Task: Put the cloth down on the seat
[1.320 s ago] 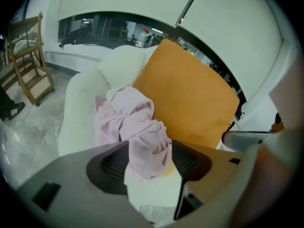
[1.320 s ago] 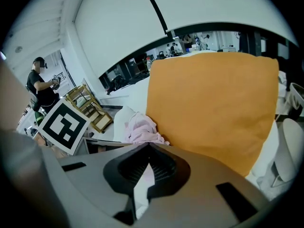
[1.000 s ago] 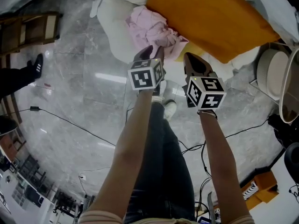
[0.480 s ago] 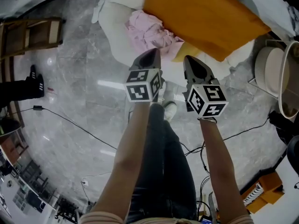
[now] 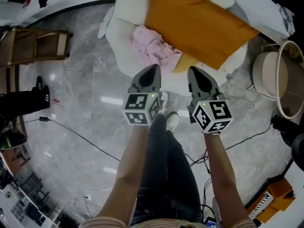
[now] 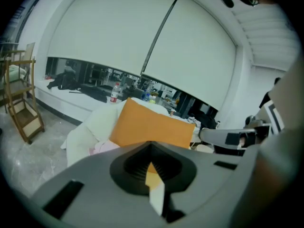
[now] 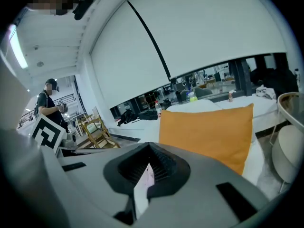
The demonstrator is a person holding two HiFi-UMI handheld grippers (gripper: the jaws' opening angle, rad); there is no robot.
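A crumpled pink cloth [image 5: 153, 48] lies on the white seat [image 5: 124, 37], just in front of a big orange cushion [image 5: 199, 23]. My left gripper [image 5: 151, 71] hangs over the floor short of the seat's front edge, shut and empty, a little way from the cloth. Beside it my right gripper [image 5: 195, 73] is shut too, with nothing in it. In the left gripper view the closed left gripper [image 6: 151, 144] points at the orange cushion [image 6: 152, 126], and the cloth [image 6: 102, 147] shows low on the left. The right gripper [image 7: 149, 146] faces the cushion [image 7: 213, 125].
A wooden rack [image 5: 35, 44] stands on the marble floor at the left. A round white table and a basket [image 5: 282, 80] stand at the right. Cables [image 5: 80, 134] run over the floor. Another person's dark shoe [image 5: 42, 90] shows at the left edge, and a person [image 7: 47, 103] stands far off.
Both grippers have drawn back from the seat toward me. The left one was against the cloth's near edge and now hangs apart from it, shut. The cloth stays on the seat.
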